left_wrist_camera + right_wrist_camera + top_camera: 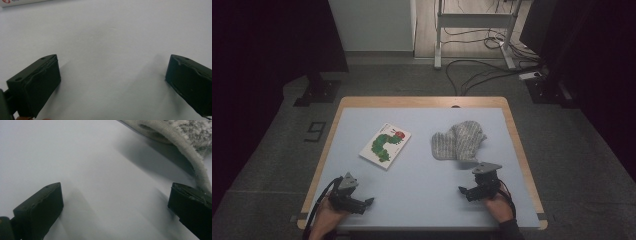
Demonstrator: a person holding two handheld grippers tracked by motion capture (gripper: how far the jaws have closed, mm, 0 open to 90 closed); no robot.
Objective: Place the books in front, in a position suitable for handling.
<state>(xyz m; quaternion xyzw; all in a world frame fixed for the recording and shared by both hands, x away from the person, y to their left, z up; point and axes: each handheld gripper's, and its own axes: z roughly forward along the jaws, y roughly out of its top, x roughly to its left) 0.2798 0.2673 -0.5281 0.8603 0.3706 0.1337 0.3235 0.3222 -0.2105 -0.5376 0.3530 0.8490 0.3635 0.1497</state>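
Observation:
A white picture book (385, 145) with a green caterpillar on its cover lies left of the table's middle; its edge (20, 2) peeks in at the top left of the left gripper view. A grey fuzzy mitten (458, 141) lies right of centre, and its cuff rim (180, 142) crosses the upper right of the right gripper view. My left gripper (368, 202) rests near the front left corner, jaws wide open over bare table (112, 72). My right gripper (462, 190) sits at the front right, just below the mitten, jaws open with nothing between them (115, 202).
The pale blue tabletop (422, 175) has a wooden border (522, 150). Beyond the table, cables (477, 70) run across the grey floor beside a white desk frame (472, 30). Dark curtains hang at both sides.

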